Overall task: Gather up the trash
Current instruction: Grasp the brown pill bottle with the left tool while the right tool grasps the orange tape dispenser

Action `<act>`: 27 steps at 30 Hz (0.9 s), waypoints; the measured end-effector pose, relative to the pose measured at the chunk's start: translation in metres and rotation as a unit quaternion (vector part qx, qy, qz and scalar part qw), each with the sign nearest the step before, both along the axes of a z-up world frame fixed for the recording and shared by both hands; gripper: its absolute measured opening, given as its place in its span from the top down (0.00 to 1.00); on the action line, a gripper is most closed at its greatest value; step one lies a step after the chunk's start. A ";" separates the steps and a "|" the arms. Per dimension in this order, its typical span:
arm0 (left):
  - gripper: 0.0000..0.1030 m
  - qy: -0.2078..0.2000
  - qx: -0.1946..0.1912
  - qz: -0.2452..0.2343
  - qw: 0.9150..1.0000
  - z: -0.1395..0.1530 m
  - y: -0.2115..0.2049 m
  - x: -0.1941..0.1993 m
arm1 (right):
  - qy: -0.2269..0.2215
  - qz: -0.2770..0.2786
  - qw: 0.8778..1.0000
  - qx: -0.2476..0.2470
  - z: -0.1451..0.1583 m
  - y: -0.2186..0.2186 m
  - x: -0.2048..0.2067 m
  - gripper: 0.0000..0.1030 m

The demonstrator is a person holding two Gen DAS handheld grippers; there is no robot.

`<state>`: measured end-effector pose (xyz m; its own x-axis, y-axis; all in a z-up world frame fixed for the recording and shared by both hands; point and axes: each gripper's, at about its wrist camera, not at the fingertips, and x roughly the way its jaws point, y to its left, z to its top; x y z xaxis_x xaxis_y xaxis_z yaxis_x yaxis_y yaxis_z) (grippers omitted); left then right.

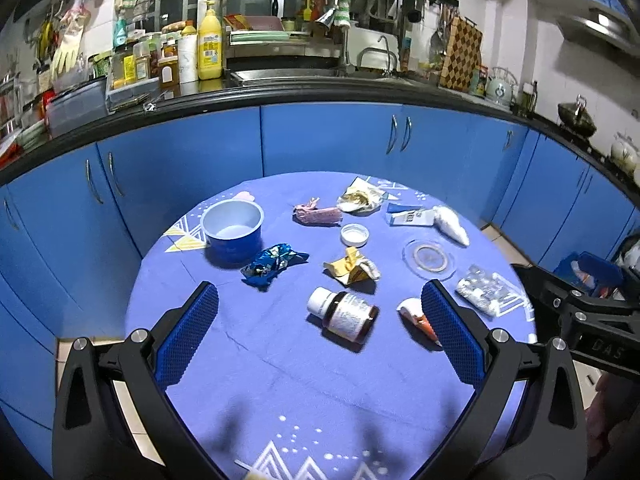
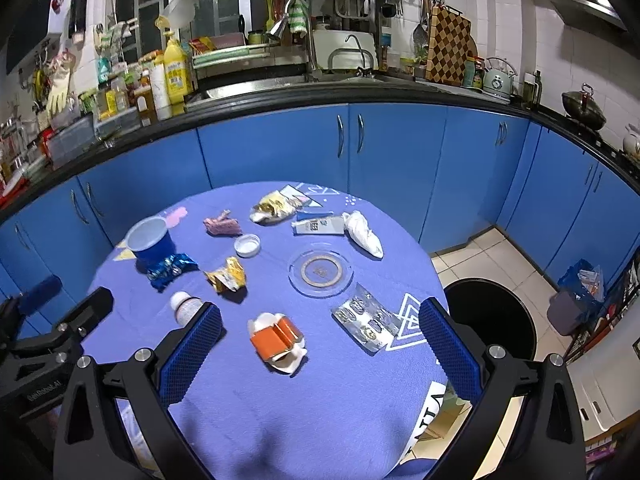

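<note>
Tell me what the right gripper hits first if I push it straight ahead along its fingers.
Most likely the crumpled orange carton, lying on the table between the open fingers of the right gripper. Nothing lies nearer in that line. The blister pack sits off to the right. Depth is hard to judge through the fisheye.

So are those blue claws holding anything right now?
No. The left gripper and right gripper are both open and empty above the table.

table (image 2: 280, 400): blue cloth | on it: bottle (image 1: 344, 314), cup (image 1: 233, 230), wrappers (image 1: 274, 264), blister pack (image 2: 366, 320)
</note>
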<state>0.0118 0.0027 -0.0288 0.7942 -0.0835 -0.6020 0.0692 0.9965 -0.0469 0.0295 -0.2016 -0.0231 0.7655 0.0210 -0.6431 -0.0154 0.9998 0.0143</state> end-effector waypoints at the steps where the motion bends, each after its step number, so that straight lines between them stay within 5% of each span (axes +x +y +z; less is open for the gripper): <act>1: 0.03 0.003 0.001 -0.002 1.000 -0.002 0.000 0.003 | 0.003 0.002 1.000 -0.005 -0.005 0.001 0.003 0.07; 8: 0.03 0.100 0.007 -0.025 0.995 -0.058 0.003 0.035 | 0.034 0.034 0.999 -0.024 -0.051 0.009 0.023 0.07; 19: 0.03 0.118 0.047 -0.046 0.991 -0.090 -0.017 0.074 | 0.092 0.087 0.991 -0.055 -0.102 0.026 0.048 0.08; 27: 0.03 0.127 0.058 -0.081 0.987 -0.105 -0.032 0.095 | 0.126 0.105 0.985 -0.048 -0.119 0.031 0.071 0.44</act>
